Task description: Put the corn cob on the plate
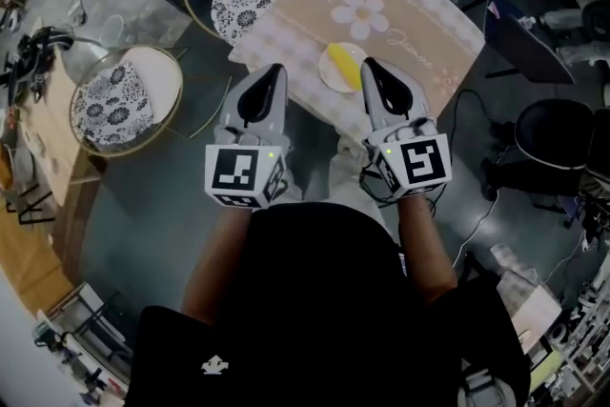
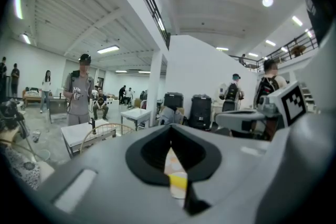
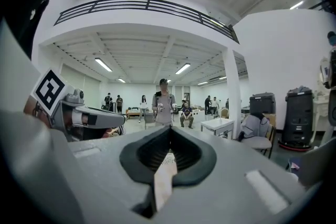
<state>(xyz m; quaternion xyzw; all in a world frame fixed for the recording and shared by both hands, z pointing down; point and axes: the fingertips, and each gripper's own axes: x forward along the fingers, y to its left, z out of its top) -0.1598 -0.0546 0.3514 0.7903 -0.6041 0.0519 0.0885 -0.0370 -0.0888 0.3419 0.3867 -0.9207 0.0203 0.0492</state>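
Head view: the yellow corn cob (image 1: 339, 64) lies on the small round white plate (image 1: 327, 79), near the 6 o'clock edge of the beige checked tabletop (image 1: 419, 24). The plate sits at 3 o'clock of the left tongs (image 1: 278, 70) and 9 o'clock of the right tongs (image 1: 367, 64); neither touches it.

Left gripper view: left tongs (image 2: 170, 128) pressed together, empty; the corn cob (image 2: 177, 181) shows at 6 o'clock below them.

Right gripper view: right tongs (image 3: 169, 129) closed, holding nothing, over the tabletop (image 3: 163, 181).
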